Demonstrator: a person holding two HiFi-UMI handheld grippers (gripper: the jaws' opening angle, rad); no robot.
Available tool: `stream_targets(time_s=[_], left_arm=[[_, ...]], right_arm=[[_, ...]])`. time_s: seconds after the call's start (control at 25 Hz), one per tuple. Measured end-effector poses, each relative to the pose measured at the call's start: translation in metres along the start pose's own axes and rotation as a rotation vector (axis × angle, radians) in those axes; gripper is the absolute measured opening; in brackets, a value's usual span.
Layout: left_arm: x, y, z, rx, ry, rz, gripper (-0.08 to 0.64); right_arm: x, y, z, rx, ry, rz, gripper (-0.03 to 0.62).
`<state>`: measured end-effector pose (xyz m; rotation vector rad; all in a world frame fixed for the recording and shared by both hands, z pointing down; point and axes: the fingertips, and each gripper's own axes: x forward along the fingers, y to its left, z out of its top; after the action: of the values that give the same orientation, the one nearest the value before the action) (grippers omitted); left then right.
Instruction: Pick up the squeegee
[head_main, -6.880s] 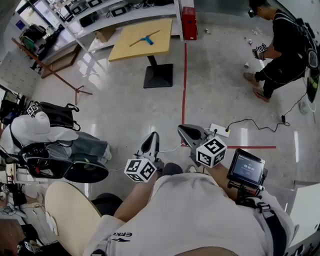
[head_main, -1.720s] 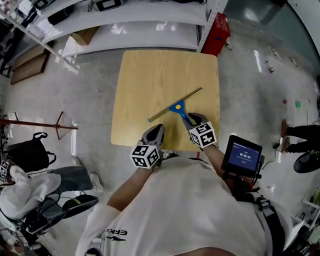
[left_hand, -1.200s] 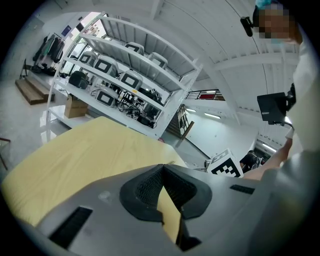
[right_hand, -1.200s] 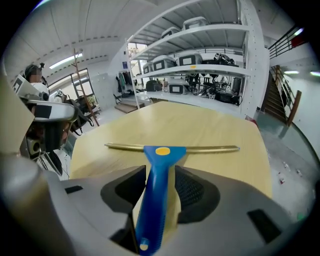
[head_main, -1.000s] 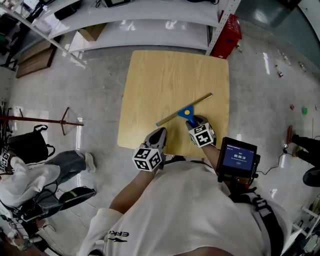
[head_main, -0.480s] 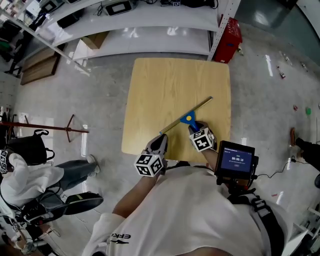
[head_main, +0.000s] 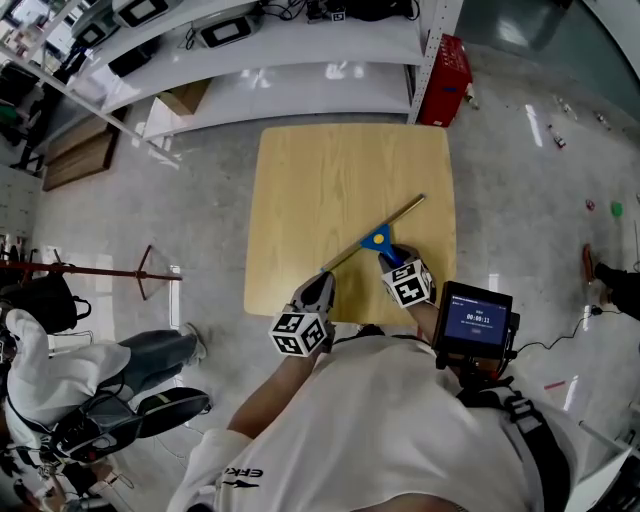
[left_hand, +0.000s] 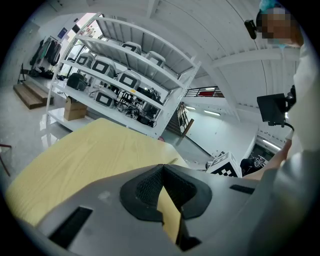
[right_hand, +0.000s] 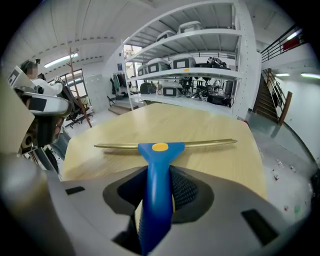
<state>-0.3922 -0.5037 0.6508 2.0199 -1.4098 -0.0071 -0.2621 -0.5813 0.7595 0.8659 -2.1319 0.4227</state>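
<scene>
The squeegee (head_main: 377, 238) has a blue handle and a long brass blade, and lies flat on the wooden table (head_main: 340, 170) near its front right. My right gripper (head_main: 390, 257) is over the handle. In the right gripper view the blue handle (right_hand: 159, 165) runs between the jaws of the right gripper (right_hand: 159, 175). They have just been closing around it, and a thin gap still shows on its right side. My left gripper (head_main: 320, 287) hovers at the table's near edge, left of the squeegee. Its tips meet with nothing between them (left_hand: 162, 166).
White shelves (head_main: 300, 35) with equipment stand behind the table, with a red box (head_main: 443, 65) at their right end and a cardboard box (head_main: 183, 97) beneath. A small screen (head_main: 477, 322) sits on my right forearm. An office chair (head_main: 110, 425) stands at lower left.
My head view has shifted a little over the table. The right gripper has stayed over the blue handle, the left gripper has kept its place, and the squeegee has not moved.
</scene>
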Motion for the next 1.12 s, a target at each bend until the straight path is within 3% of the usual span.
stream_targets(time_s=[0.68,1.12], left_arm=[[-0.007,-0.058,-0.005,0.041,-0.06,-0.034,0.005],[-0.031,-0.114,-0.008,0.073,-0.144,-0.018,0.005]], right_arm=[[-0.106,-0.035,0.013,0.126,-0.246,-0.072,0.132],[-0.202,-0.041,0.002,0.205,-0.396,-0.058,0.132]])
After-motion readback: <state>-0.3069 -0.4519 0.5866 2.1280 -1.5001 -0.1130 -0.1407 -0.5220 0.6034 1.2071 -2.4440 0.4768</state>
